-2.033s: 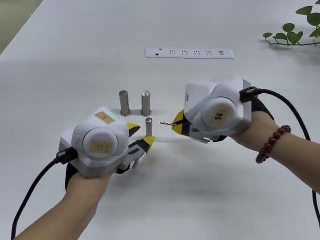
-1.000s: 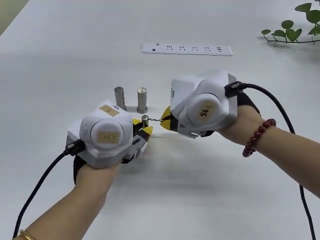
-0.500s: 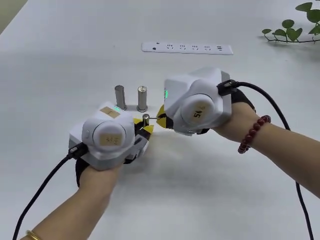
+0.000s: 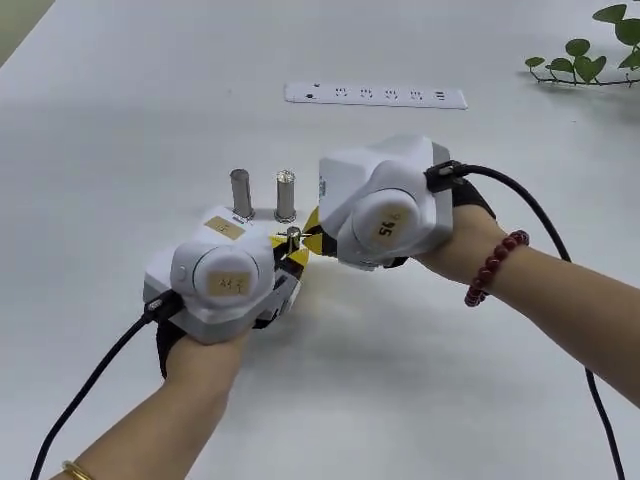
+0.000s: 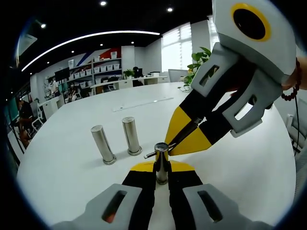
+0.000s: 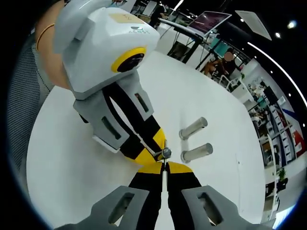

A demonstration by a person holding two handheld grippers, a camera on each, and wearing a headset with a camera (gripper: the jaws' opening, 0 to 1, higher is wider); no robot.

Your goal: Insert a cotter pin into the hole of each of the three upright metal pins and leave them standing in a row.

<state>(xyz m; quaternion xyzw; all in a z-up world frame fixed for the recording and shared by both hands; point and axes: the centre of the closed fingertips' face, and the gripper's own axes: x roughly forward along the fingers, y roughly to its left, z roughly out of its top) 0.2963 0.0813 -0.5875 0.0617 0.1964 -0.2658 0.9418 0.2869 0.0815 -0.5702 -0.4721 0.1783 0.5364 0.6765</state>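
Clamping short upright steel pin [image 5: 161, 154] in yellow-tipped left gripper [image 5: 162, 168] to steady cross-hole; pinching thin wire cotter pin [image 5: 149, 154] in yellow-tipped right gripper [image 5: 175, 142], tip poking through. Two bare steel pins [image 5: 103, 143] just behind.

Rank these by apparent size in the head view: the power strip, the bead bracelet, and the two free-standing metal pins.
1. power strip, the longest.
2. bead bracelet, though it is nearer the camera.
3. left standing pin and right standing pin look alike, so they tie.
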